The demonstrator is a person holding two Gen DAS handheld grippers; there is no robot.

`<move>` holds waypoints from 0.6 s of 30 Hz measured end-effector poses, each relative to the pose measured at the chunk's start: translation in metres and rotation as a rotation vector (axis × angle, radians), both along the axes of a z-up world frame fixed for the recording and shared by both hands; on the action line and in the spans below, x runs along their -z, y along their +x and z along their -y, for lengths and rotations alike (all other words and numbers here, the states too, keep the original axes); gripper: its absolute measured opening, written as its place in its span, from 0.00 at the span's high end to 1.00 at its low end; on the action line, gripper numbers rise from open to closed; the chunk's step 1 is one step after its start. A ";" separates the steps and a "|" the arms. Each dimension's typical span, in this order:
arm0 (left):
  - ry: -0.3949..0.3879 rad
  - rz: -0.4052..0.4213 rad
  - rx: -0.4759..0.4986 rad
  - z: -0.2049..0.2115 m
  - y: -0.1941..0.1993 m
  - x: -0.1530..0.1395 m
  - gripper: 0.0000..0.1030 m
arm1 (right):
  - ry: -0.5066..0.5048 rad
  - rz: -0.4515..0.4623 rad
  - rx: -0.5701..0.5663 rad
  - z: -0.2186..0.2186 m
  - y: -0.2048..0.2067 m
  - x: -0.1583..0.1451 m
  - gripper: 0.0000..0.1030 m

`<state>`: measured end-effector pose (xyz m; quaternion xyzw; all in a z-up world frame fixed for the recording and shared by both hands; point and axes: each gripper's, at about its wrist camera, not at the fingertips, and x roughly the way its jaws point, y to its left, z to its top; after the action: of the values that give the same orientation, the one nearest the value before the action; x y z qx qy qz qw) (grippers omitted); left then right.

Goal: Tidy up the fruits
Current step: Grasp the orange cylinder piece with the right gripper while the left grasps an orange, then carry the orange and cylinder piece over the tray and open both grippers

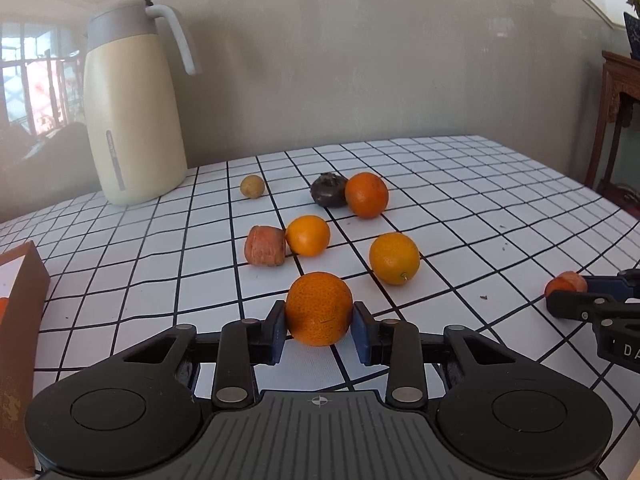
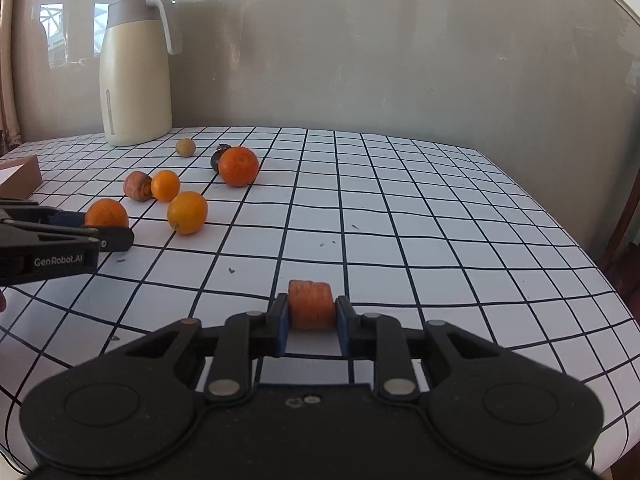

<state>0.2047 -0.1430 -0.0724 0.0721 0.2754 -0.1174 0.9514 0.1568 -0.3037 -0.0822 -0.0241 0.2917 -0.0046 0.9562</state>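
Both grippers clamped on produce, ready to sort.

The left gripper (image 1: 319, 326) pinches a mandarin (image 1: 319, 309) at its widest girth; the right gripper (image 2: 311, 322) squeezes a carrot chunk (image 2: 311, 305) across its cut ends, well apart from the fruit cluster (image 1: 394, 258) on the checked tablecloth (image 1: 460, 184).

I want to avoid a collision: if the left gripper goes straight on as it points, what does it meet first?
Holding the speckled orange, the left gripper would probably first meet the small smooth orange beside the wrinkled reddish-brown fruit; depth is unclear.
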 end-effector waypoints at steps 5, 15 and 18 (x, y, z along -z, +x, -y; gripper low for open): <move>-0.015 0.029 0.002 -0.006 -0.017 -0.010 0.67 | -0.005 0.024 0.004 -0.003 -0.005 -0.003 0.85; 0.014 0.090 -0.033 -0.044 -0.062 -0.038 0.67 | 0.035 0.098 -0.054 -0.032 -0.024 -0.022 0.85; 0.010 0.094 -0.074 -0.063 -0.081 -0.038 0.67 | 0.046 0.124 -0.078 -0.045 -0.028 -0.028 0.85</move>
<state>0.1236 -0.0803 -0.0348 0.0722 0.2333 -0.0774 0.9666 0.1289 -0.2582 -0.0537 -0.0131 0.2310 0.0377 0.9721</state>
